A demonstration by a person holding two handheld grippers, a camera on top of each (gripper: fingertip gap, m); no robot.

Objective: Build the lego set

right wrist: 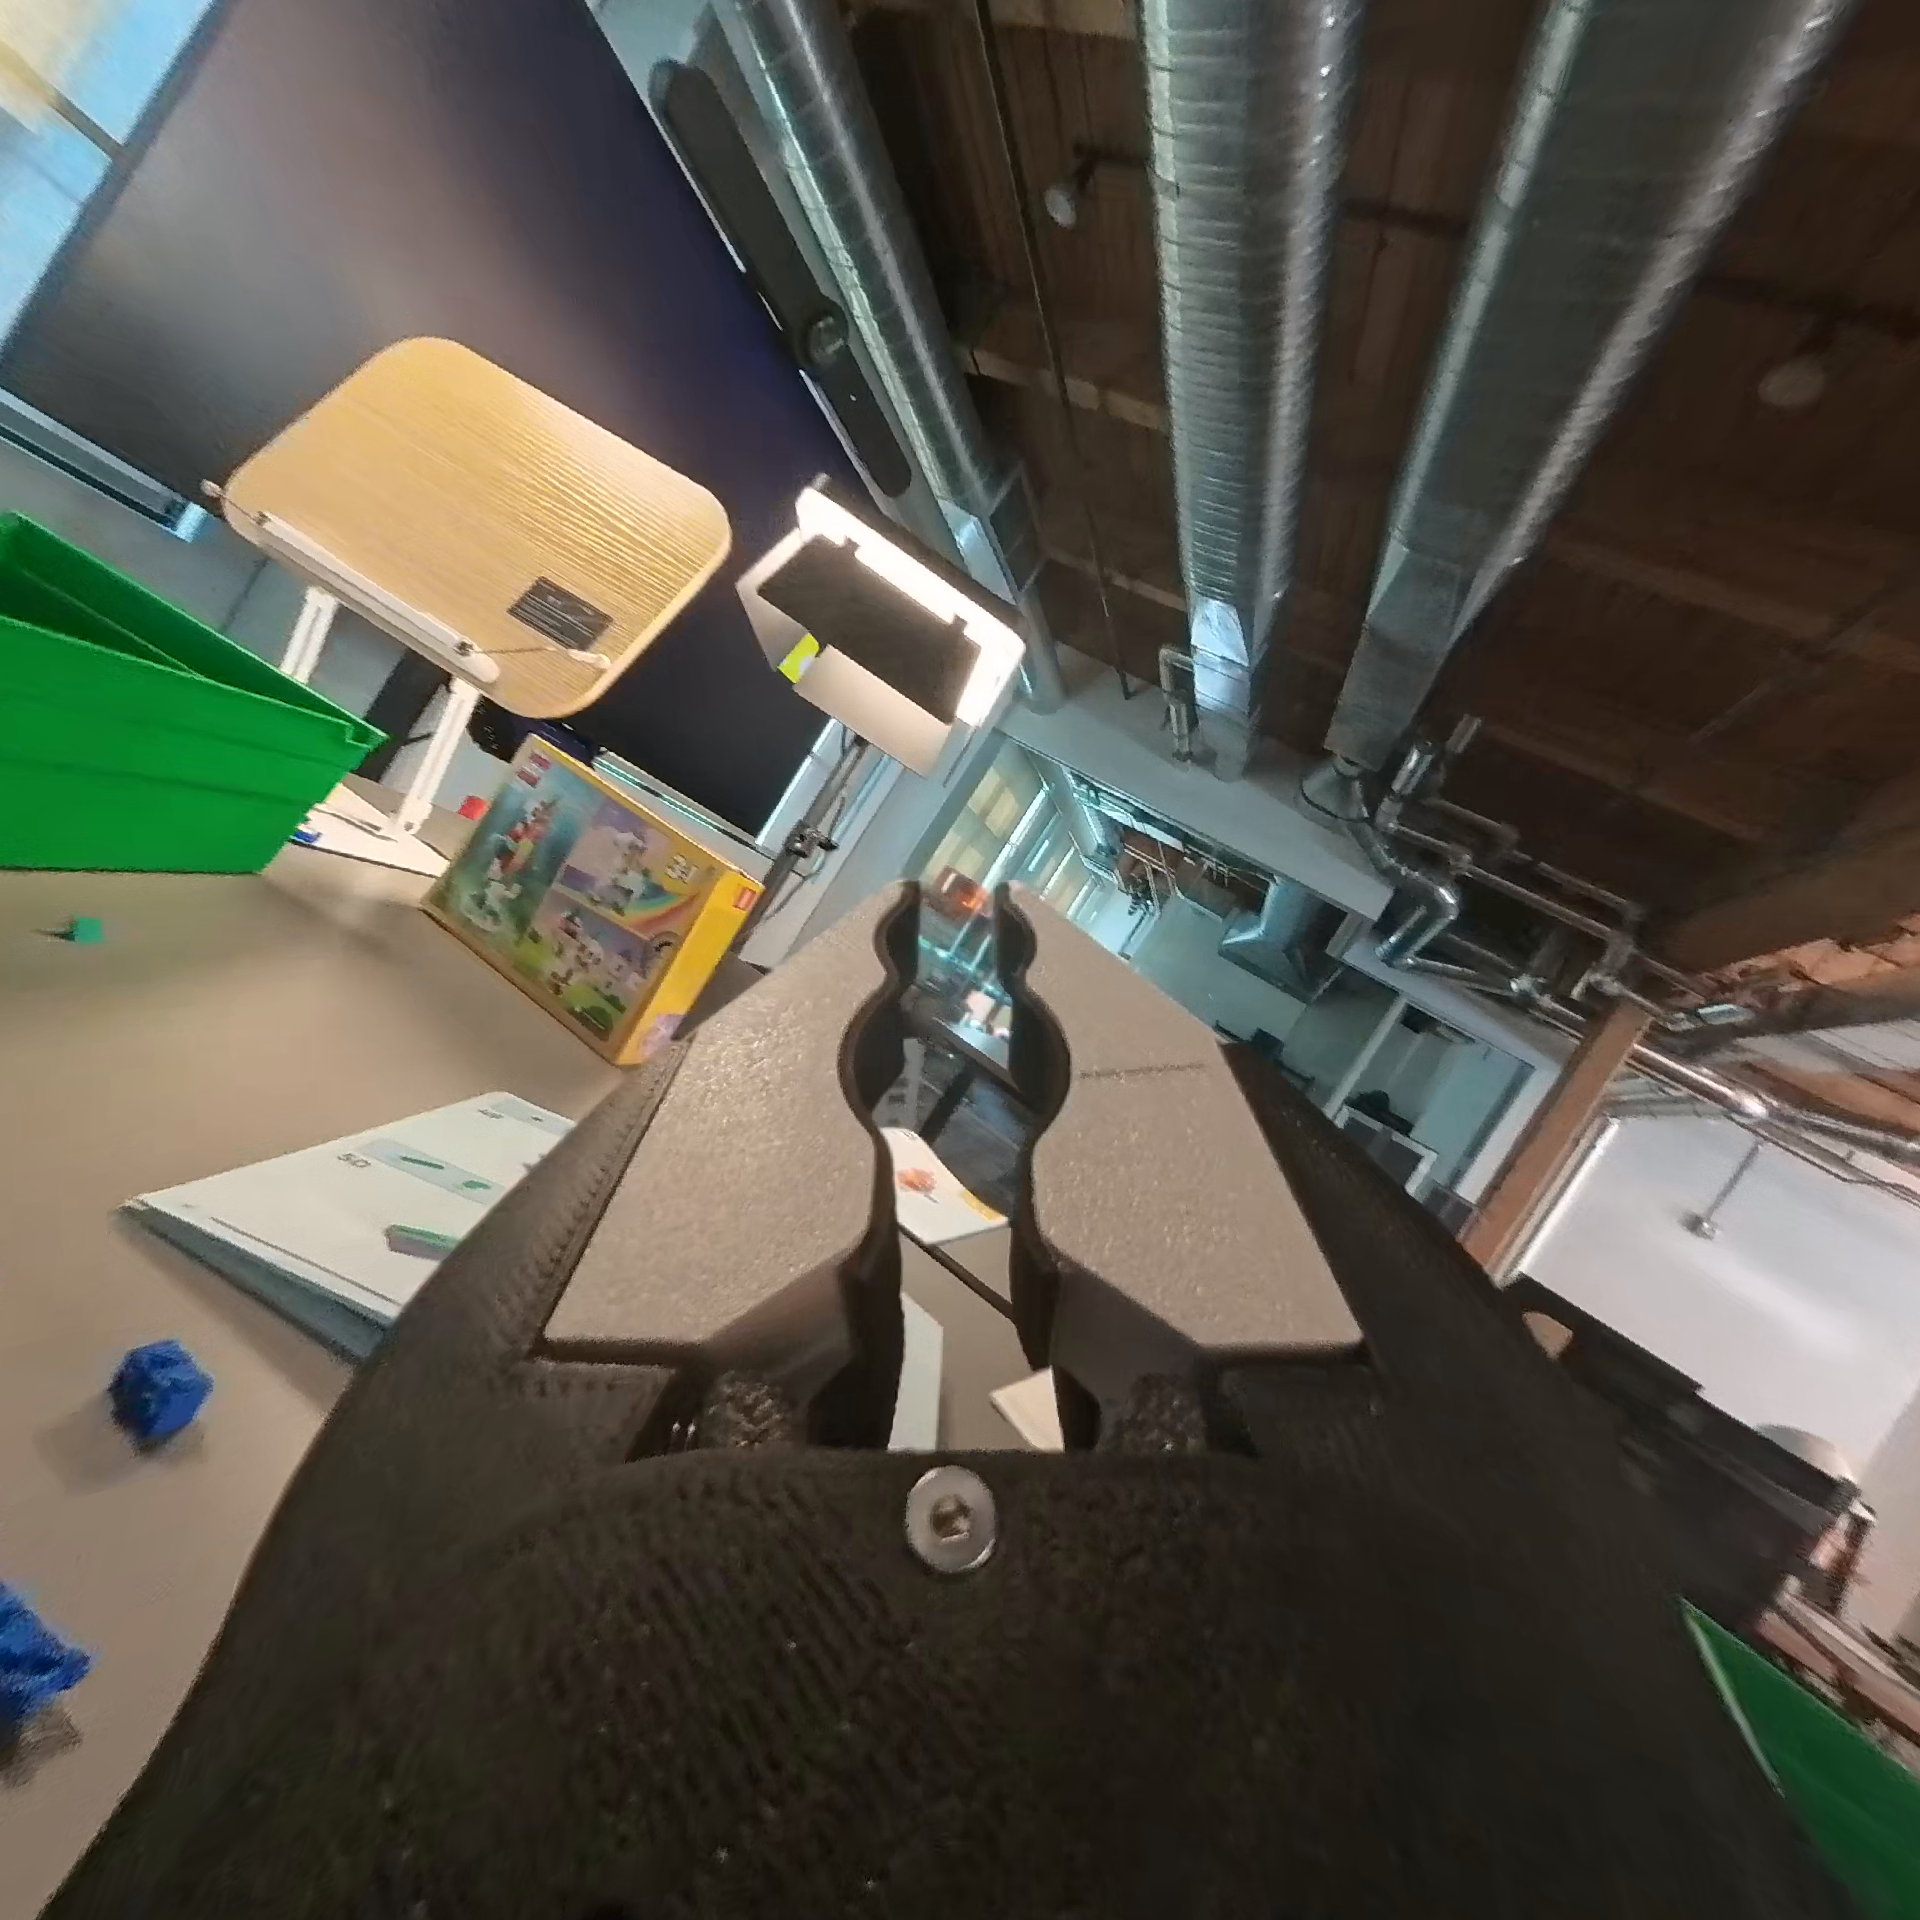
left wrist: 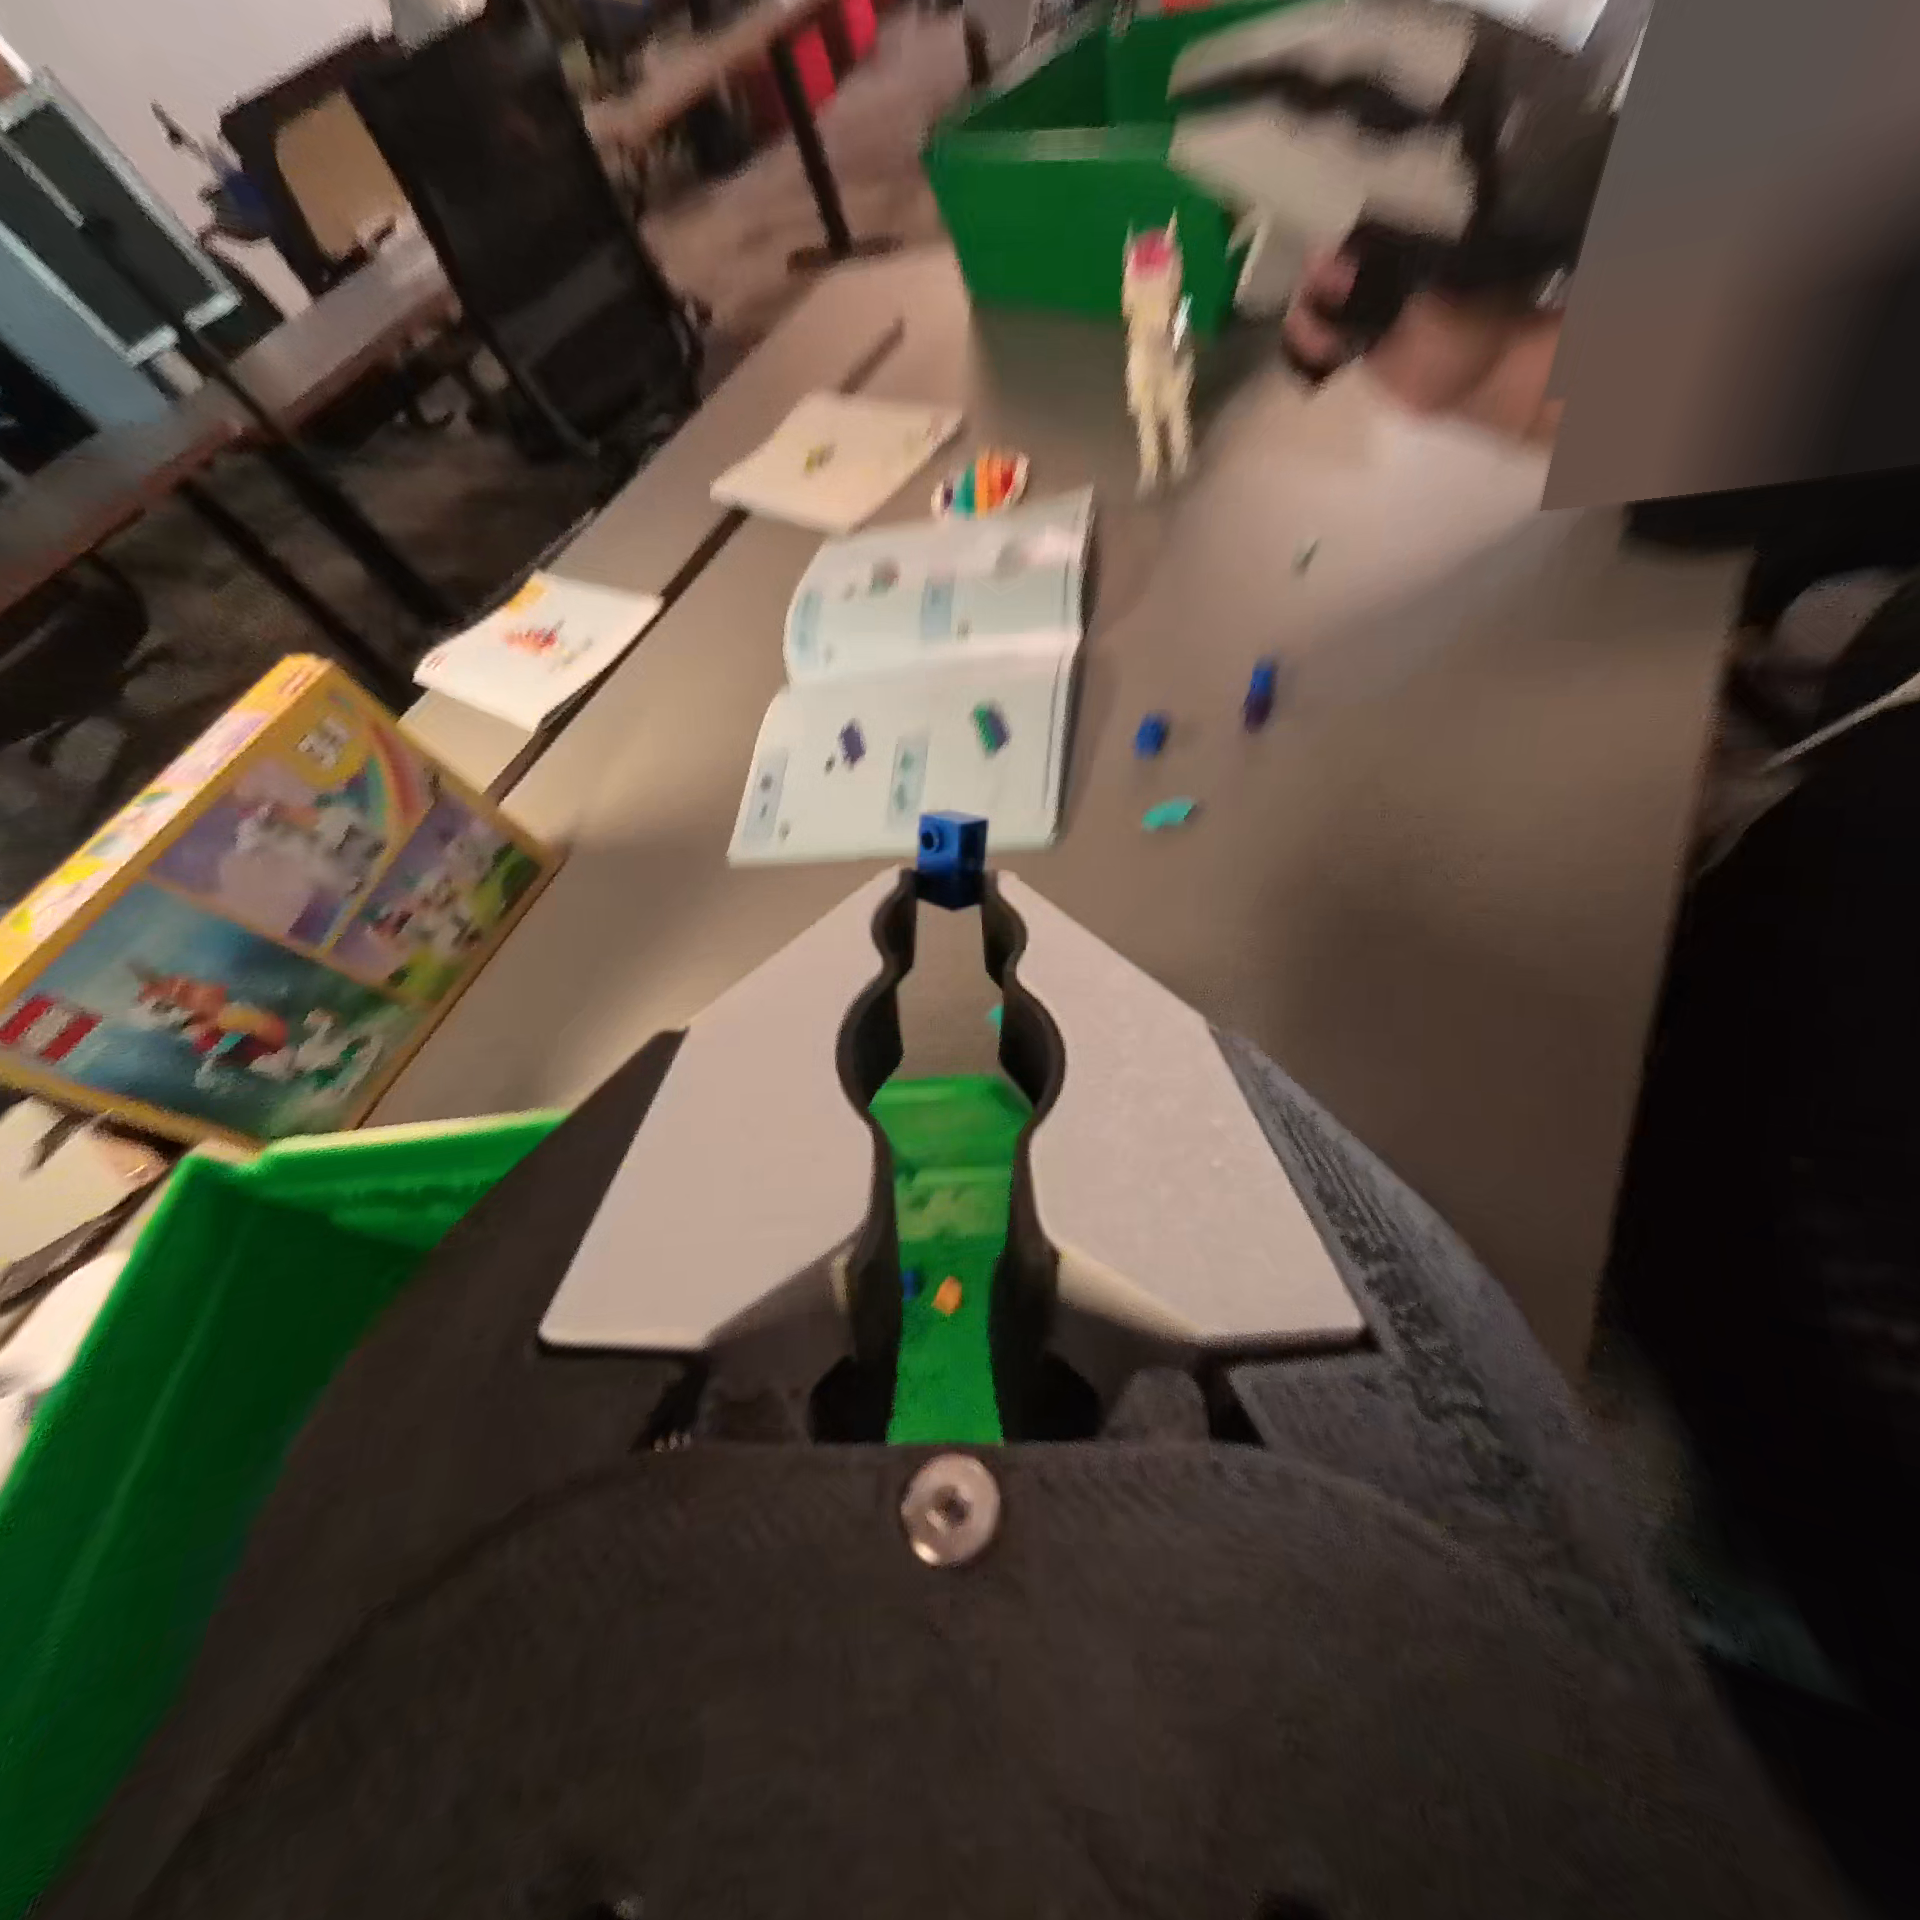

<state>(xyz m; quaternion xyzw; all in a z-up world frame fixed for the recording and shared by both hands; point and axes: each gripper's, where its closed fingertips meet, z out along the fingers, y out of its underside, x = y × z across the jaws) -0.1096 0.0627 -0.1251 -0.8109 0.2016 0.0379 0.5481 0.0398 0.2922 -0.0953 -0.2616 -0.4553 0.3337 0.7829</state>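
Blurred by motion across the whole left wrist view: white figure (left wrist: 1158, 364) beside the far green bin (left wrist: 1039, 229), details lost. Loose pieces (left wrist: 1151, 732) on the table (left wrist: 1351, 935) too small to tell shapes. Near green bin (left wrist: 156, 1403) cut off at left edge. Blue pieces (right wrist: 158, 1390) smeared, one cropped at left edge.

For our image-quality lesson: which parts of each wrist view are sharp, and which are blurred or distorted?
Left wrist view: the blue brick in the left gripper is sharp, while the white model and far green bin smear. Right wrist view: the right gripper is crisp, ceiling ducts bow from the wide-angle lens, and the loose blue piece is fuzzy.
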